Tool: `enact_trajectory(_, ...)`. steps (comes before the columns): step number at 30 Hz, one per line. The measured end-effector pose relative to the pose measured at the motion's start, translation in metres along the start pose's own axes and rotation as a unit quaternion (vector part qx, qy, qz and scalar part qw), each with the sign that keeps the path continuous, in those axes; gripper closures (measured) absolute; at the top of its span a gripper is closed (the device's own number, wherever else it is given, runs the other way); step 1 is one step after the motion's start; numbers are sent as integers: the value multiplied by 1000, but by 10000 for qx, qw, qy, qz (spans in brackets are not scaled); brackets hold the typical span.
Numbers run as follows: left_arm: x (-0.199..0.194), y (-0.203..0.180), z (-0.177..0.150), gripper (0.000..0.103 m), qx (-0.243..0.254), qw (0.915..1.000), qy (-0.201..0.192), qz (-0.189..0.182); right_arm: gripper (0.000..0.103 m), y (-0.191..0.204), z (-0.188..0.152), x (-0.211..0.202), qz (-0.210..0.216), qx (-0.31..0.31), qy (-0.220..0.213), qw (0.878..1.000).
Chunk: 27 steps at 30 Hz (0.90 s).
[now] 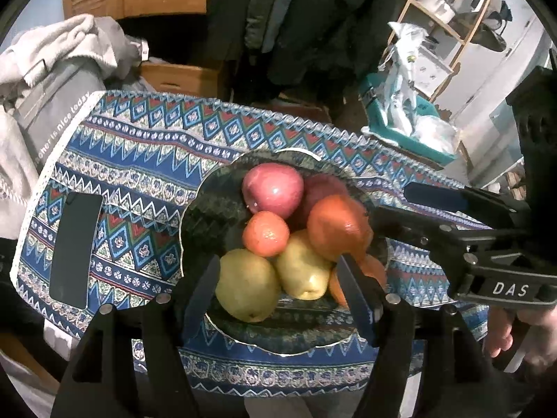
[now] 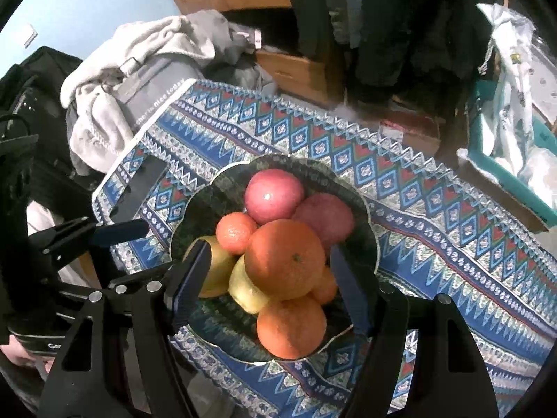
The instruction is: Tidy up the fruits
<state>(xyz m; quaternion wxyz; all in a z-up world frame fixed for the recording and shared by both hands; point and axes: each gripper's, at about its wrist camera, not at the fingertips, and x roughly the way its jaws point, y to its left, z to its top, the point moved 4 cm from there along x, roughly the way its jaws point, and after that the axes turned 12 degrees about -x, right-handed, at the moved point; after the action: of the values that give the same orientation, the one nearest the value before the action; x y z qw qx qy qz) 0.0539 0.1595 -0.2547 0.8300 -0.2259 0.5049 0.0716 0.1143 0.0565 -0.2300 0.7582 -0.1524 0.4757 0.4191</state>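
Observation:
A dark patterned bowl (image 1: pixel 209 223) on the patterned cloth holds a pile of fruit: a red apple (image 1: pixel 272 190), a second red apple (image 2: pixel 323 217), a small orange (image 1: pixel 265 233), a big orange (image 2: pixel 284 258), two yellow-green pears (image 1: pixel 248 289) (image 1: pixel 303 264) and another orange (image 2: pixel 291 327). My left gripper (image 1: pixel 278 278) is open, its fingers on either side of the pears just above the bowl's near rim. My right gripper (image 2: pixel 269 268) is open around the big orange on top of the pile, and it shows in the left wrist view (image 1: pixel 417 209) at the bowl's right.
A black phone (image 1: pixel 75 247) lies on the cloth (image 1: pixel 146 146) left of the bowl. Grey-white clothes (image 1: pixel 52 59) are heaped at the table's left. A teal bin with bags (image 1: pixel 407 118) stands beyond the right edge. Wooden drawers (image 1: pixel 181 76) stand behind.

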Motion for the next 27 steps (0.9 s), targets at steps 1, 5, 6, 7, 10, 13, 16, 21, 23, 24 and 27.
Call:
enact_trajectory(1, -6, -3, 1, 32, 29, 10000, -53, -8, 31, 0, 0, -4, -24, 9, -44, 10000)
enact_trajectory(5, -26, -13, 1, 26, 168, 9995, -262, 8, 31, -2, 0, -28, -238, 4, -245, 9994)
enact_trajectory(6, -33, -16, 1, 25, 211, 9992, -348, 0, 31, -3, 0, -38, -329, 14, -298, 9990)
enact_trajectory(7, -37, -18, 0, 25, 231, 9990, -394, -23, 31, -3, -1, -43, -371, 19, -338, 9987)
enact_trajectory(10, -52, -25, -3, 25, 274, 9980, -555, -149, 26, -5, -2, -68, -576, 54, -546, 9968)
enact_trajectory(13, -65, -32, -3, 22, 266, 9971, -670, -234, 24, -5, -2, -90, -795, 14, -748, 9940)
enact_trajectory(16, -80, -42, -1, 21, 314, 9955, -857, -243, 23, -5, -3, -109, -889, 35, -894, 9920)
enact_trajectory(21, -99, -60, -1, 15, 485, 9927, -1089, -201, 21, -6, -6, -144, -1132, 29, -1185, 9865)
enact_trajectory(23, -108, -70, -3, 15, 591, 9912, -1168, -205, 21, -7, -8, -155, -1283, -17, -1258, 9837)
enact_trajectory(24, -113, -75, -4, 15, 628, 9906, -1194, -240, 21, -8, -10, -162, -1370, -29, -1294, 9821)
enact_trajectory(27, -128, -87, -6, 11, 757, 9879, -1298, -393, 21, -10, -15, -178, -1455, -17, -1387, 9796)
